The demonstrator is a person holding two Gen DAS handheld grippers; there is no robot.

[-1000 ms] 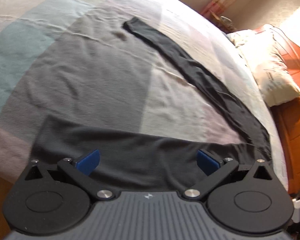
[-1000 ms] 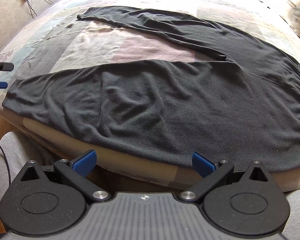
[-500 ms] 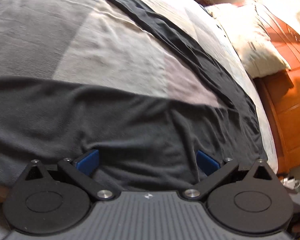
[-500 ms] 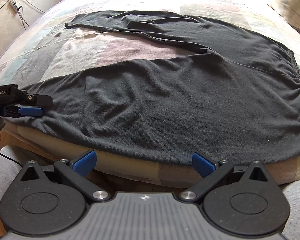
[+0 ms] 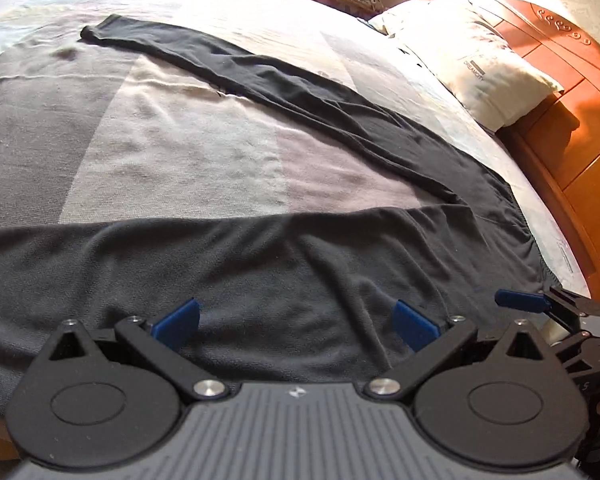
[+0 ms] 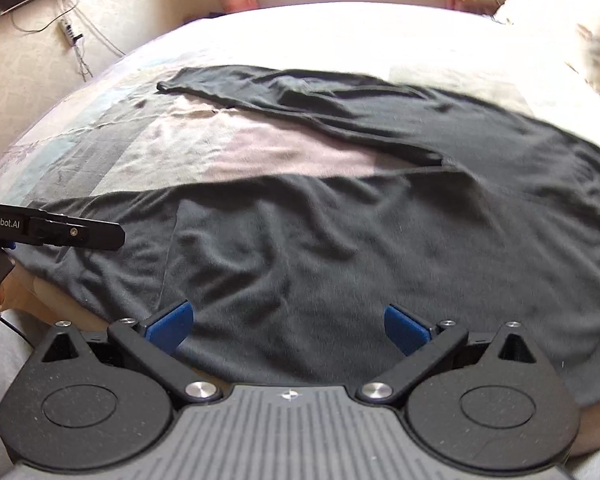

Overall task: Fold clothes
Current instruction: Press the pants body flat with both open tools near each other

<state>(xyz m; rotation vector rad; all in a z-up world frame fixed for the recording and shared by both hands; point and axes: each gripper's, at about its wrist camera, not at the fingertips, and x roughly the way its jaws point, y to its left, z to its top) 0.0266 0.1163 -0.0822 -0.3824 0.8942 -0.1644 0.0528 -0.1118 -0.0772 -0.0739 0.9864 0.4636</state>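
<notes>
One pair of dark trousers (image 5: 340, 272) lay spread flat on the bed (image 5: 188, 152) in the left wrist view, legs splayed apart from the waistband, which lay toward the pillow (image 5: 472, 60); the left claw (image 5: 296, 320) hovered wide over the nearer leg, holding nothing. From the right wrist view the trousers (image 6: 380, 232) showed no fold, so by my judgement the folding was all left to do, and the right claw (image 6: 288, 324) gaped wide and empty over that same leg.

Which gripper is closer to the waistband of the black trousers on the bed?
Right. The right gripper sits just beside the waistband; the left gripper hovers farther away, over the near leg.
</notes>
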